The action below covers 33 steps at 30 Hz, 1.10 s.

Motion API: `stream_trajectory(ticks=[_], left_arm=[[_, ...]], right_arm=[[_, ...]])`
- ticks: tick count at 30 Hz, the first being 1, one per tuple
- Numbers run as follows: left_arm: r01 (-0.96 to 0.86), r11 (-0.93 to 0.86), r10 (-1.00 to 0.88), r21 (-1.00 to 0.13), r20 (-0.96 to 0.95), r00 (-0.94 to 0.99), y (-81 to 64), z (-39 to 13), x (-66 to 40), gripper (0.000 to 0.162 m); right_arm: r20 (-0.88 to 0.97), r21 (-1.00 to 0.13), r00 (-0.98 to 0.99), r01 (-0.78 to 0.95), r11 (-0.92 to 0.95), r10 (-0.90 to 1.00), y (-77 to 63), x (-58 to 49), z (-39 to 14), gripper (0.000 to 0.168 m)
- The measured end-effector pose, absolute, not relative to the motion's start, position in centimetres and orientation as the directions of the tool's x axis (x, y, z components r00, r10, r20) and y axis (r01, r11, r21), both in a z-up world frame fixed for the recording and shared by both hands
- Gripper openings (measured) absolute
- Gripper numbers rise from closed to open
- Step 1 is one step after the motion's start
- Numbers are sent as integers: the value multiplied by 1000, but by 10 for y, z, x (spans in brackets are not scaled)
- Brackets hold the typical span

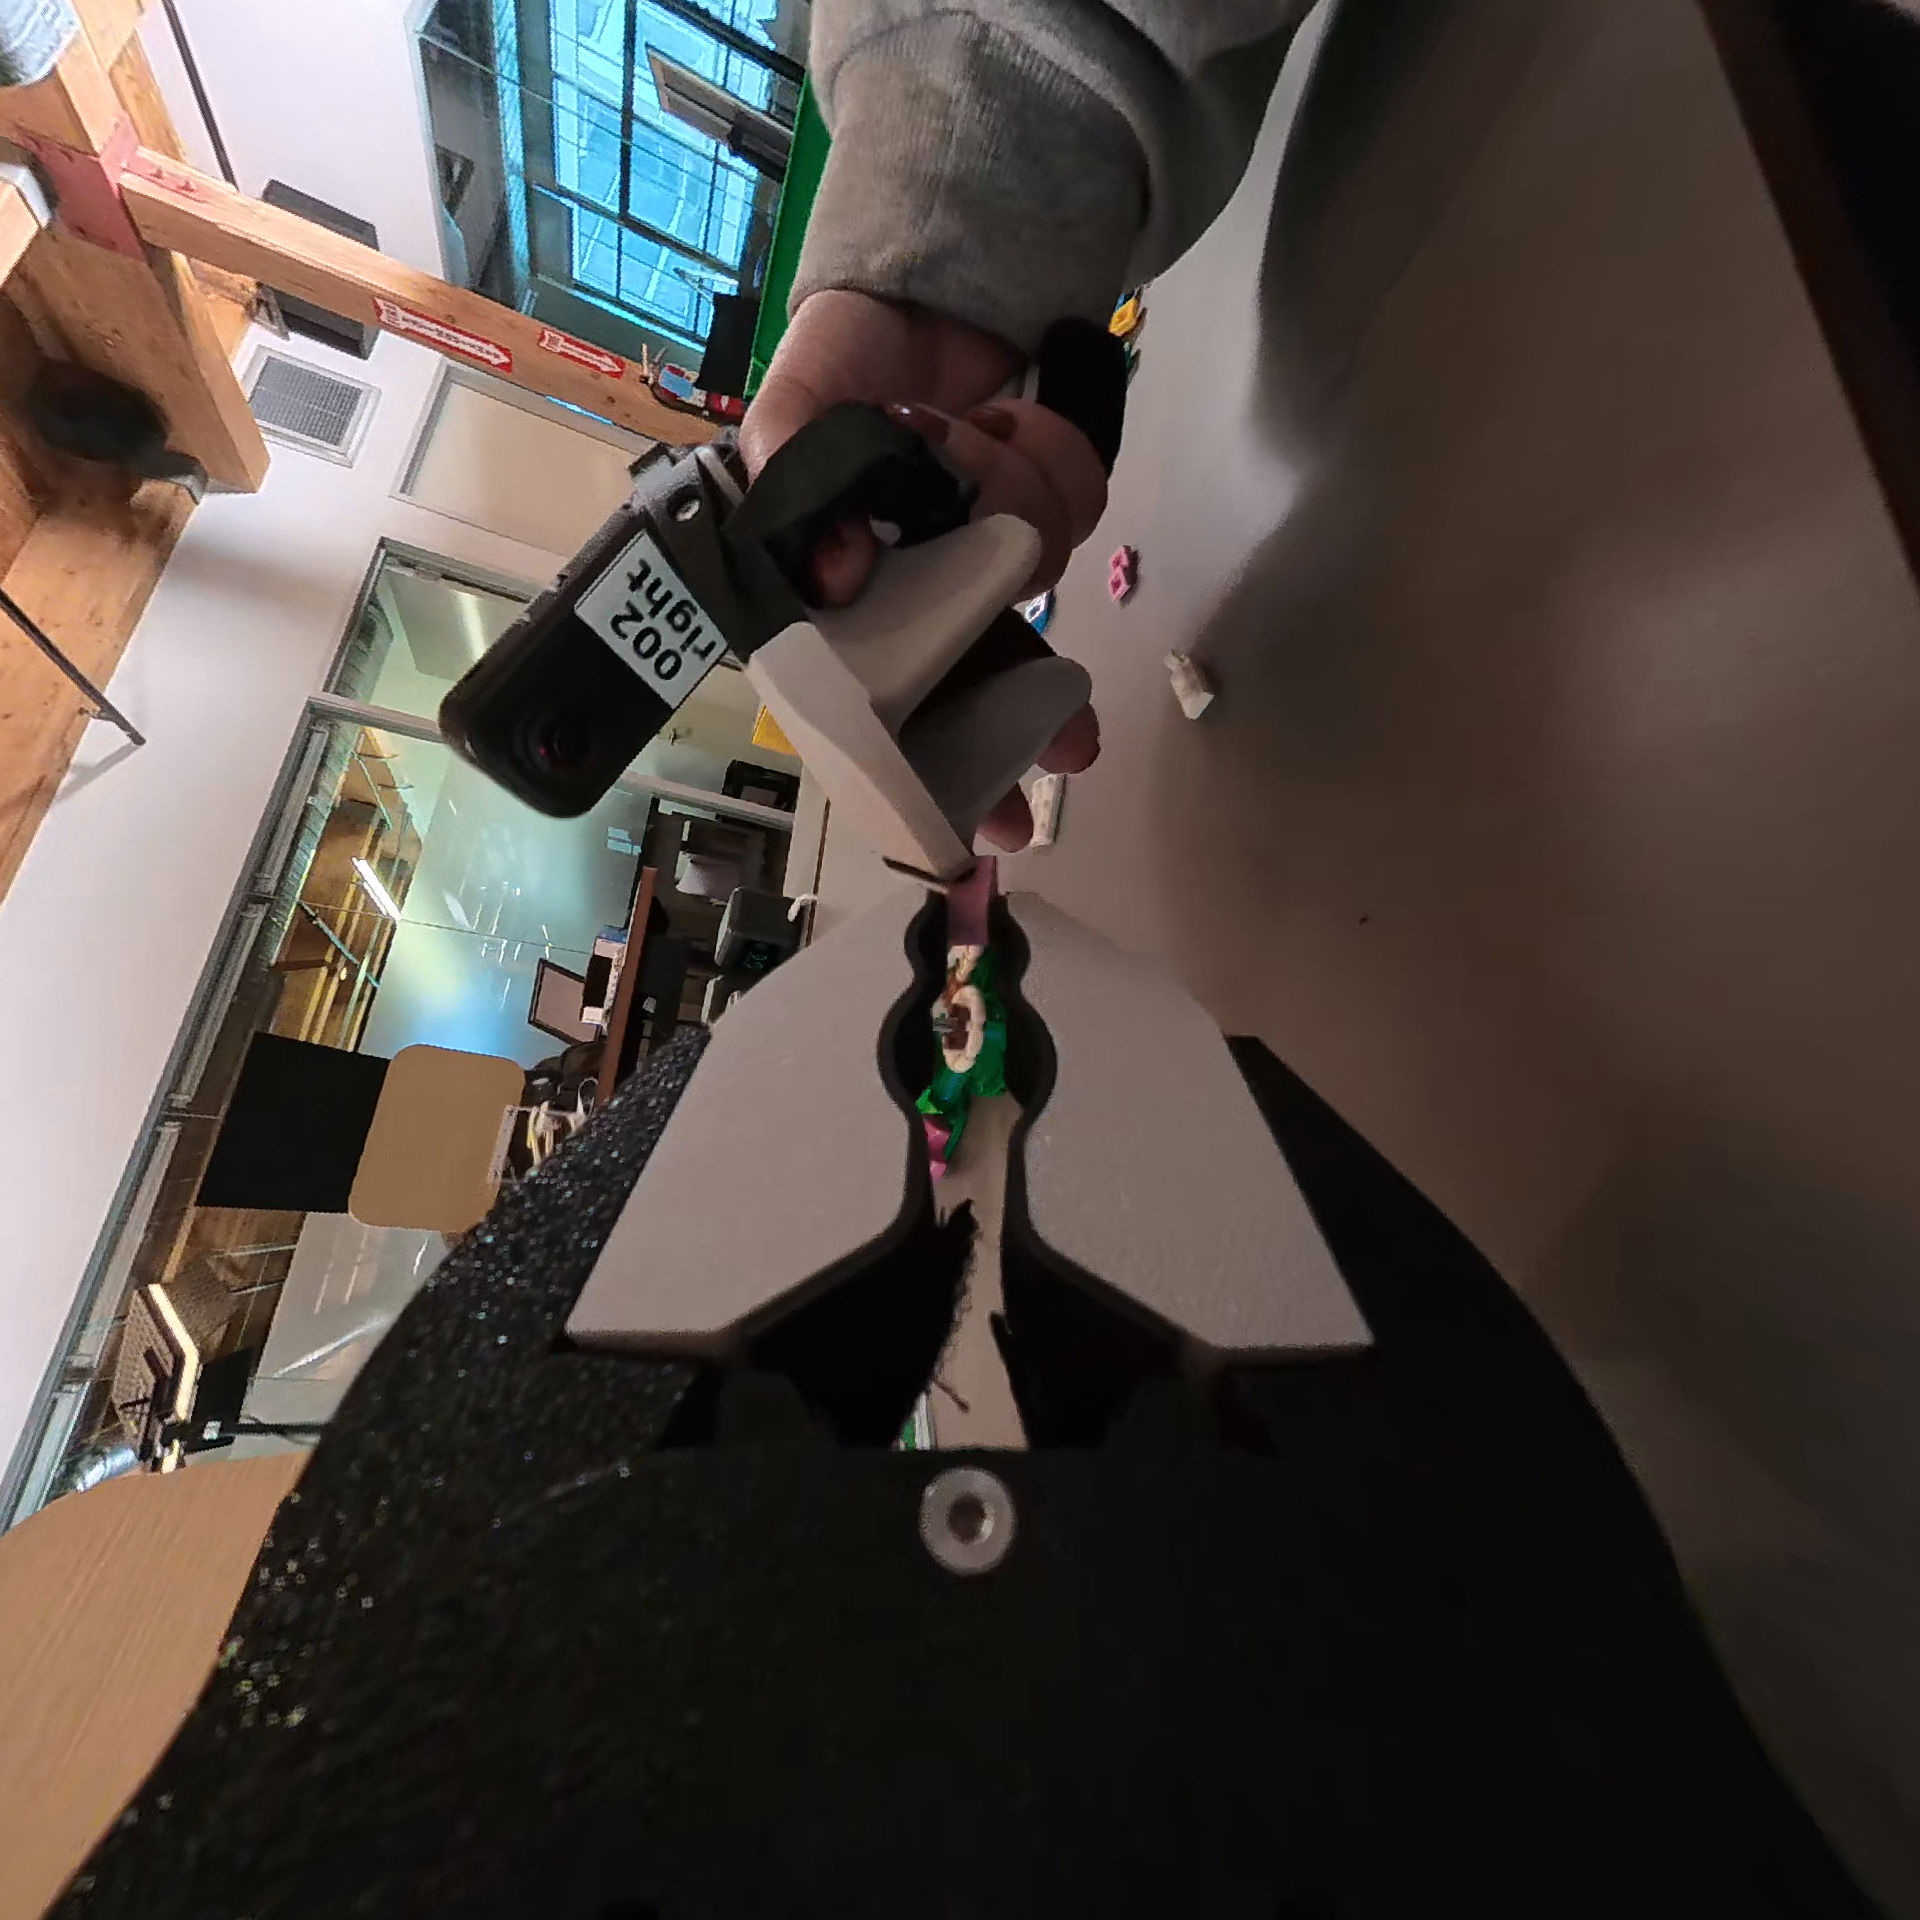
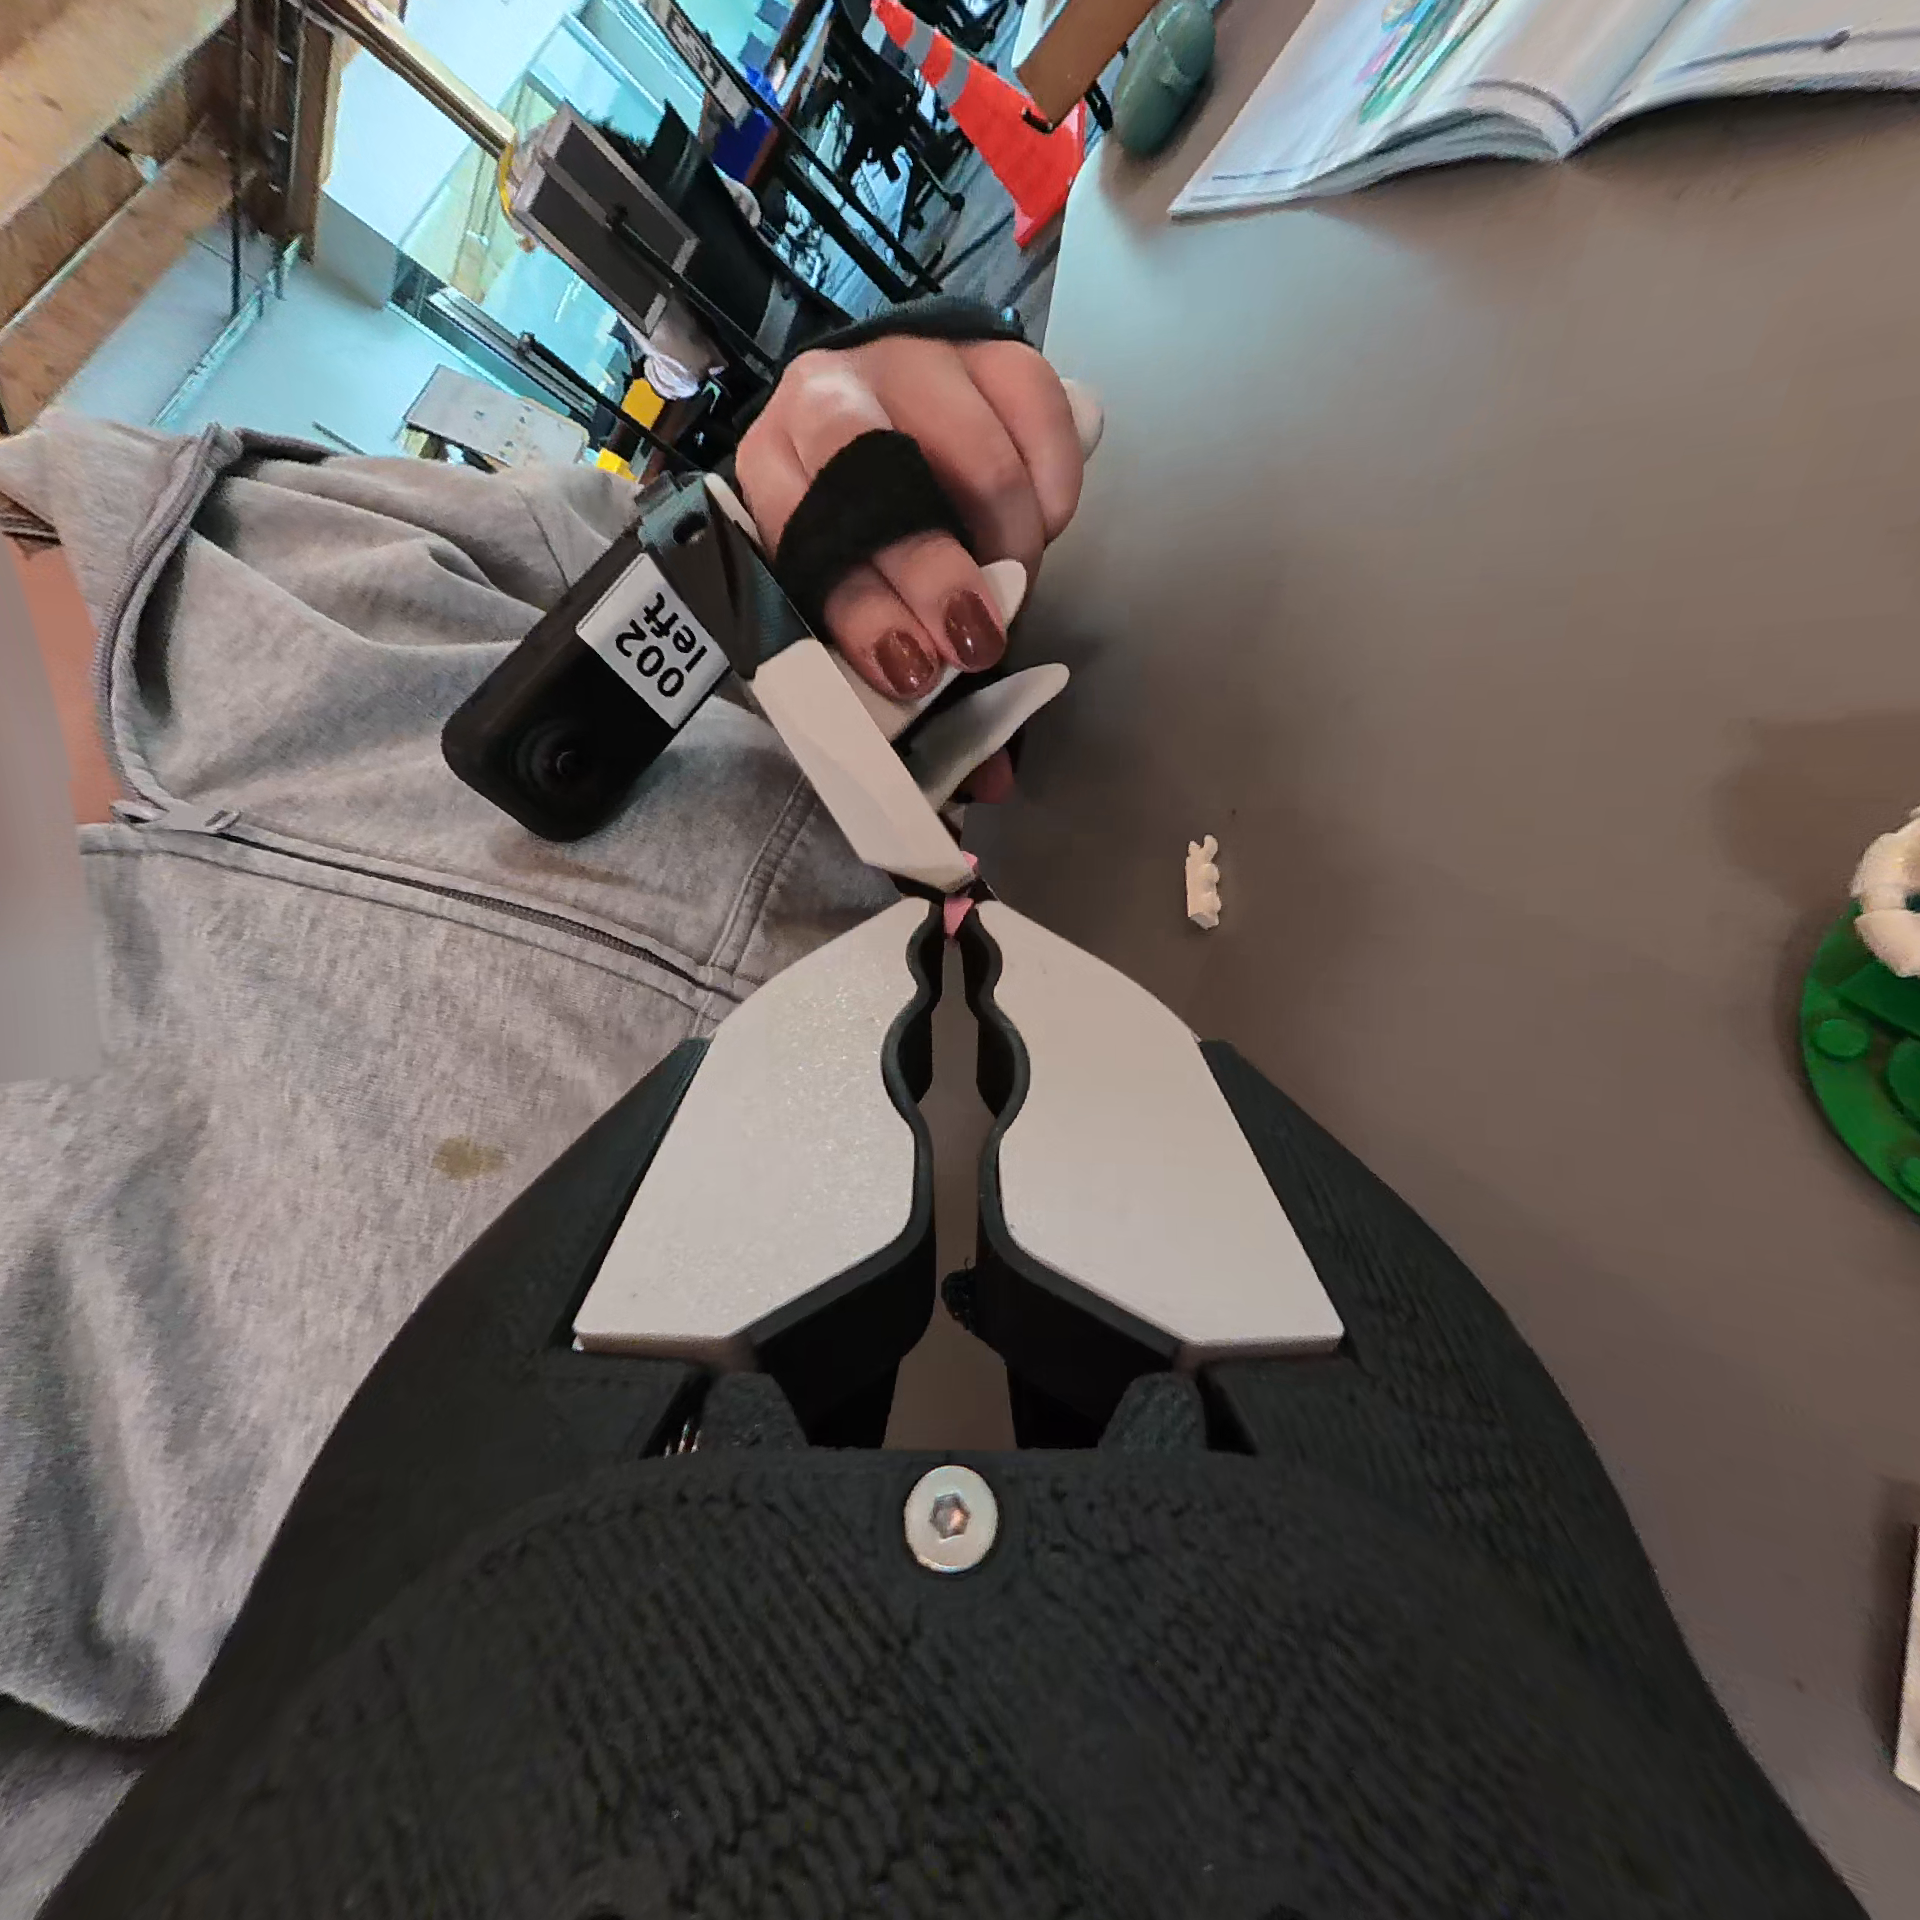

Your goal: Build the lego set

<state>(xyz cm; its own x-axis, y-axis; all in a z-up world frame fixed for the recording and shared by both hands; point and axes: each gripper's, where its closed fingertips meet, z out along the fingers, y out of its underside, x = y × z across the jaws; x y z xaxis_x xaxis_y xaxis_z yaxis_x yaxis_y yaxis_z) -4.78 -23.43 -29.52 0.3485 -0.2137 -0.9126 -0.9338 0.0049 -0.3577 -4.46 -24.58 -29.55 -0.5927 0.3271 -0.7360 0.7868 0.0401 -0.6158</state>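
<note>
Together, your left gripper (image 1: 971, 914) and right gripper (image 2: 954, 920) clench one pink lego piece (image 2: 954, 916) tip to tip. Both hands tilt sideways; one green-and-white build (image 1: 961, 1023) sits between your left jaws.

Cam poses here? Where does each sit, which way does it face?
Left wrist view: sits on the left gripper, faces along its fingers, rolled sideways, at the right gripper, its hand and grey sleeve.
Right wrist view: sits on the right gripper, faces the left gripper, its hand and grey-hoodied torso.
Shared: the pink lego piece pinched tip to tip, grey table.
</note>
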Motion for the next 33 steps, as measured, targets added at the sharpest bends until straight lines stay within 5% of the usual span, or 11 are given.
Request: stream_trajectory(ticks=[4,8,12,17,33], left_arm=[[-868,-133,-263,-479,-827,496,-233,-305,-62,8],[-588,-328,-368,-739,-474,800,-237,-326,-66,8],[-275,-404,-397,-872,-104,912,-240,-320,-58,8],[-109,-477,-431,-872,123,894,-245,-318,-49,7],[-65,-564,-443,-823,236,865,-253,-331,-42,8]], right_arm=[[-598,-719,-666,692,70,447,-238,-54,-300,18],[-98,-888,-796,341,308,598,-230,-63,-298,23],[305,-782,-812,84,617,497,-238,-57,-306,23],[648,-547,-709,-181,817,277,-244,-59,-312,6],[620,-557,-763,-265,787,183,-263,-45,-323,3]])
